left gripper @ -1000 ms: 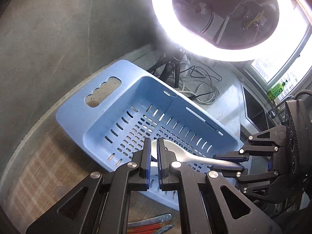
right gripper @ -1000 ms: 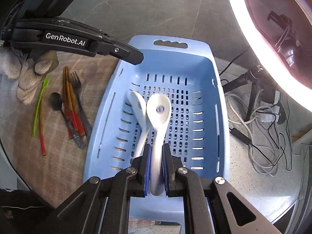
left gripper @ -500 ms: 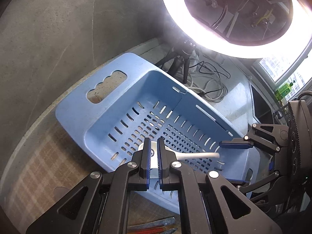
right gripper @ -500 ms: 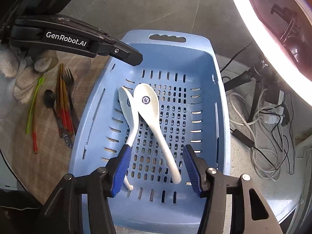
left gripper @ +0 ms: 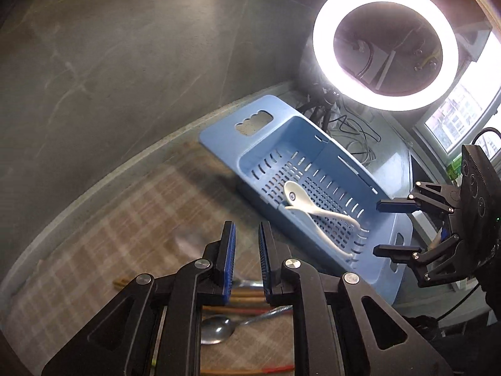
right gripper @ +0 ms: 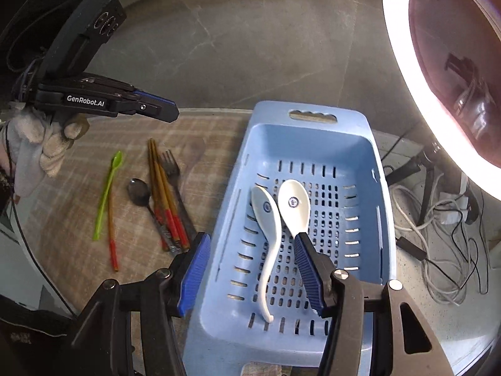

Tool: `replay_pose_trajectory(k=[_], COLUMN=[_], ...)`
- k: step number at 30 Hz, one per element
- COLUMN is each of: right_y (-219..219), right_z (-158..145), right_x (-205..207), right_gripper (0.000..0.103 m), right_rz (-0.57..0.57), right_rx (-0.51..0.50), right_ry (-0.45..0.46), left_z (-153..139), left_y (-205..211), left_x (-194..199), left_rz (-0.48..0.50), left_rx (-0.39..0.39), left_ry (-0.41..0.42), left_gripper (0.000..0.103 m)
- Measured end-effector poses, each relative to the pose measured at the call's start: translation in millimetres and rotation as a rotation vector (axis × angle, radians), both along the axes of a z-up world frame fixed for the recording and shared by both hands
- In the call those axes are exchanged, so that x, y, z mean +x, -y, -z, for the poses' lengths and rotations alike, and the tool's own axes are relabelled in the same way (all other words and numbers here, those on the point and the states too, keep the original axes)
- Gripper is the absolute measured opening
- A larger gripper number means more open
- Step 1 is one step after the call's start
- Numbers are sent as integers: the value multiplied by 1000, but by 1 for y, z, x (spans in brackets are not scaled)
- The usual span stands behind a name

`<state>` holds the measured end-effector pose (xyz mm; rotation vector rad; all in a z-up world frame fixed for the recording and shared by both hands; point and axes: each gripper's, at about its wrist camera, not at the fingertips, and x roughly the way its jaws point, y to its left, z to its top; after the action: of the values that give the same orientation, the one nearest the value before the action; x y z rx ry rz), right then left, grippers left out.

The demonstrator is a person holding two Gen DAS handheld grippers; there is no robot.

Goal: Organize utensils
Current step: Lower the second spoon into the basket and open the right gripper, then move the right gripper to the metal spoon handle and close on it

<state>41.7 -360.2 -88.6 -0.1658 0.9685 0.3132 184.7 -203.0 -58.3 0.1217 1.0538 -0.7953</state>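
- Lying on the placemat [right gripper: 78,219] left of the blue basket [right gripper: 369,163] — the loose pile: green spoon [right gripper: 108,191], metal spoon [right gripper: 139,189], chopsticks [right gripper: 162,194], fork [right gripper: 172,169]. All point roughly away from the person, handles toward the near edge.
- Two white spoons [right gripper: 294,203] already sit in the basket, bowls to the far end, handles crossing nr the near wall.
- Left gripper [left gripper: 247,235] hangs right over the pile, tipped down; jaws have just been opening, a narrow gap, nothing between them. Metal spoon and chopsticks show just under its fingers.
- Right gripper [right gripper: 250,269] is spread wide, empty, over the basket's near-left wall.
- Judgement: left hand is nearer the pile — a grab across the handles looks like the next move, prob. needing a wider gap first.
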Motion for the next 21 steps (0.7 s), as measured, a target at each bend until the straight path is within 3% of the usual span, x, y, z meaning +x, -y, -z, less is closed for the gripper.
replay_pose_trajectory(k=[7, 13, 17, 21], right_y=[-55, -93, -112, -121], right_z=[5, 21, 40, 54], right_x=[-3, 0, 5, 15], right_gripper=[52, 52, 37, 32], right_rz=[-113, -198, -252, -260], right_rx=[-34, -38, -41, -66], right_ry=[-23, -112, -183, -226], left_z=[5, 20, 31, 41], left_y=[-59, -81, -87, -88], left_x=[-20, -31, -37, -40], left_rz=[-62, -85, -79, -69], left_rx=[10, 14, 14, 24], left_ry=[-24, -61, -87, -106], left_gripper=[13, 13, 13, 13])
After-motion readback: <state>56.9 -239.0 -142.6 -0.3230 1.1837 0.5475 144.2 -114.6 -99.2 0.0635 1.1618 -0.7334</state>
